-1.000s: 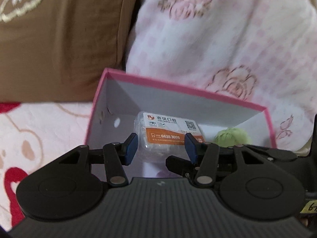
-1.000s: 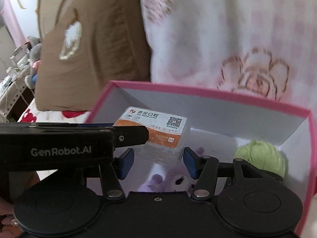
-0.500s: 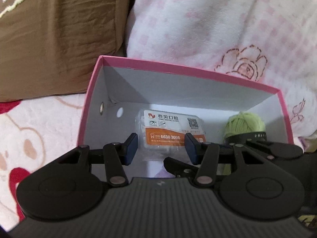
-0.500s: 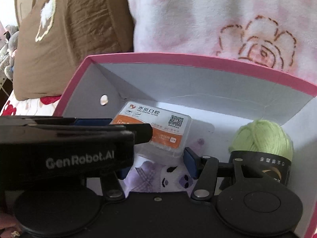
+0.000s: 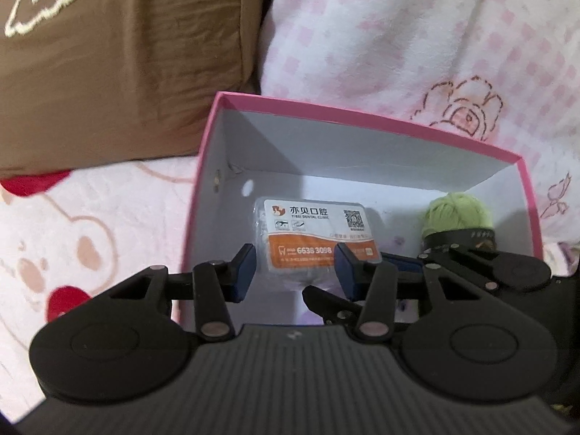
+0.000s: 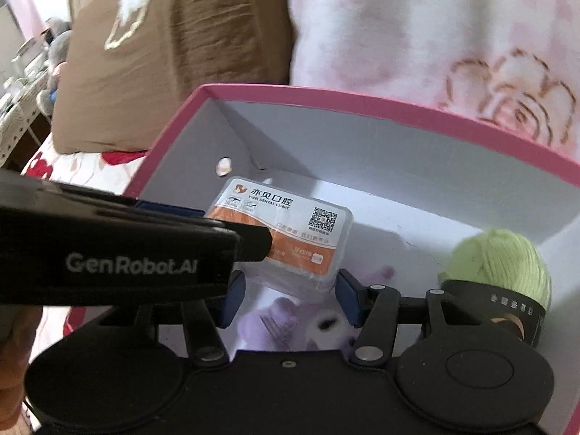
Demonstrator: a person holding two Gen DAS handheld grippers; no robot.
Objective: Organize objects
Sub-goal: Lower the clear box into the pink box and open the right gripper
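Note:
A pink-rimmed box (image 5: 362, 116) with white inner walls lies open on the bed; it also shows in the right wrist view (image 6: 326, 98). Inside lie a clear plastic case with an orange and white dental label (image 5: 315, 232) (image 6: 290, 232), a green yarn ball with a black band (image 5: 458, 217) (image 6: 500, 264), and a purple and white soft item (image 6: 290, 322) on the floor. My left gripper (image 5: 295, 272) is open and empty, just in front of the case. My right gripper (image 6: 286, 299) is open and empty, low inside the box near the case. The left gripper's body crosses the right wrist view.
A brown cushion (image 5: 119, 54) leans behind the box on the left. A pink and white floral blanket (image 5: 435, 36) rises behind and to the right. The bed sheet with bear prints (image 5: 83, 232) lies left of the box. A cluttered shelf (image 6: 21, 83) stands far left.
Both grippers have drawn back and risen a little from the box, so more of its inside shows. The case and yarn stay in place. Both jaws stay open.

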